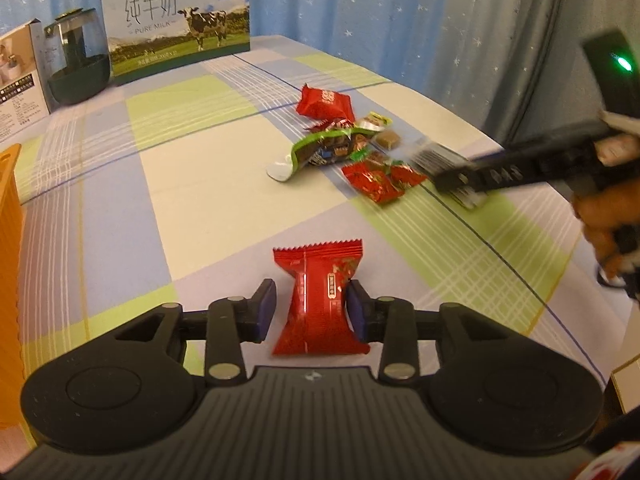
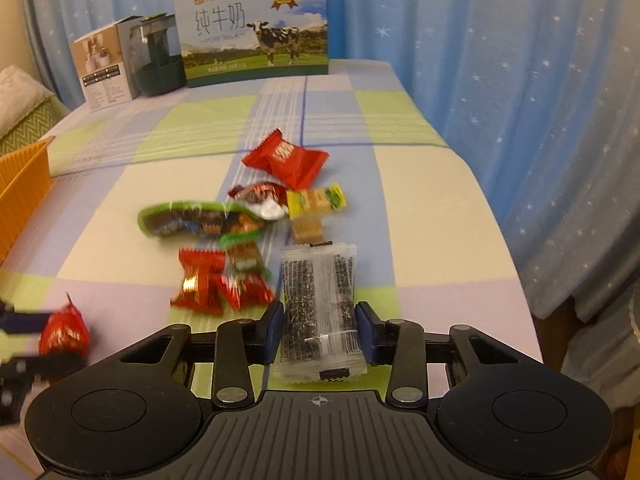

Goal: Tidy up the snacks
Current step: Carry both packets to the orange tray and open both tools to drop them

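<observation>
A red twisted candy (image 1: 320, 300) lies on the checked cloth between the pads of my left gripper (image 1: 311, 286). The right pad touches it, but a gap shows at the left pad, so the jaws are open. My right gripper (image 2: 319, 308) is shut on a clear packet of black sesame bar (image 2: 318, 280), with both pads against its sides. Just beyond it lies the snack pile: a red square packet (image 2: 286, 158), a long green packet (image 2: 192, 220), a yellow sweet (image 2: 316, 200) and red candies (image 2: 200, 284). In the left wrist view the right gripper (image 1: 456, 178) looks blurred at the pile's right end.
An orange basket (image 2: 24, 184) stands at the left edge of the table. At the back are a milk carton box (image 2: 256, 28), a dark jar (image 2: 160, 64) and a small printed box (image 2: 104, 68). A blue starred curtain (image 2: 520, 100) hangs past the table's right edge.
</observation>
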A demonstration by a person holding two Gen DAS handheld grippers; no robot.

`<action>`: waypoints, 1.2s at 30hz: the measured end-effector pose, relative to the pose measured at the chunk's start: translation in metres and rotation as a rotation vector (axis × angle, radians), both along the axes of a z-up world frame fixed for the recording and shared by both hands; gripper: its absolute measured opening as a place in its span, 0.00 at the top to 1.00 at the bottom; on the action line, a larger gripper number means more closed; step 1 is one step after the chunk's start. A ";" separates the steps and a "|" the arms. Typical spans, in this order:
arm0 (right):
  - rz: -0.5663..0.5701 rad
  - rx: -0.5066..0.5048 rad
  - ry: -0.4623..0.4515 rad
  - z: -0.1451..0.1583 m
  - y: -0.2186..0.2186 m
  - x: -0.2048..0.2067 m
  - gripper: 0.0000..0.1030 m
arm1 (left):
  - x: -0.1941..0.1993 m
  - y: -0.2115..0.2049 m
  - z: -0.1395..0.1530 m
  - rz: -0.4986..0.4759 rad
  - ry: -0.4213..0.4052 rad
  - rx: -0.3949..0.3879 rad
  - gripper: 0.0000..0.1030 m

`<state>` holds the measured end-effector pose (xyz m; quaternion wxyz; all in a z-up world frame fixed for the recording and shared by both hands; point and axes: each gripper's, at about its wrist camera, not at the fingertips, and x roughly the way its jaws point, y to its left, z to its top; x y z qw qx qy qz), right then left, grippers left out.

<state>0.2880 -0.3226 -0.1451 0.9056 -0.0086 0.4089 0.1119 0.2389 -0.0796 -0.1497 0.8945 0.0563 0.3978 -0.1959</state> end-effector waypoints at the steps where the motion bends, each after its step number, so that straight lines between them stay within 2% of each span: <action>1: -0.010 0.002 0.000 0.000 -0.001 -0.006 0.62 | 0.000 0.000 0.000 0.001 -0.006 -0.004 0.66; 4: -0.043 0.014 -0.002 0.000 -0.005 -0.022 0.62 | 0.001 0.000 -0.002 0.004 -0.008 -0.007 0.67; 6: -0.057 0.019 -0.002 0.001 -0.006 -0.030 0.62 | 0.001 0.000 -0.005 -0.002 0.011 -0.008 0.74; 10: -0.079 0.033 0.007 0.005 -0.007 -0.041 0.63 | -0.003 0.001 0.000 0.005 0.019 -0.007 0.77; 14: -0.073 0.053 -0.004 0.022 -0.001 -0.054 0.63 | -0.010 0.010 0.018 0.030 0.004 -0.015 0.77; 19: -0.038 0.091 -0.063 0.064 0.019 -0.063 0.63 | -0.019 0.030 0.056 0.083 -0.032 -0.031 0.77; 24: 0.044 0.157 -0.137 0.115 0.061 -0.068 0.63 | -0.027 0.061 0.096 0.152 -0.064 -0.056 0.77; 28: 0.128 0.208 -0.164 0.146 0.112 -0.064 0.63 | -0.033 0.103 0.122 0.232 -0.083 -0.061 0.77; 32: 0.213 0.252 -0.155 0.156 0.169 -0.059 0.63 | -0.039 0.151 0.134 0.320 -0.096 -0.009 0.77; 36: 0.280 0.285 -0.116 0.146 0.226 -0.056 0.63 | -0.045 0.199 0.132 0.398 -0.087 0.039 0.77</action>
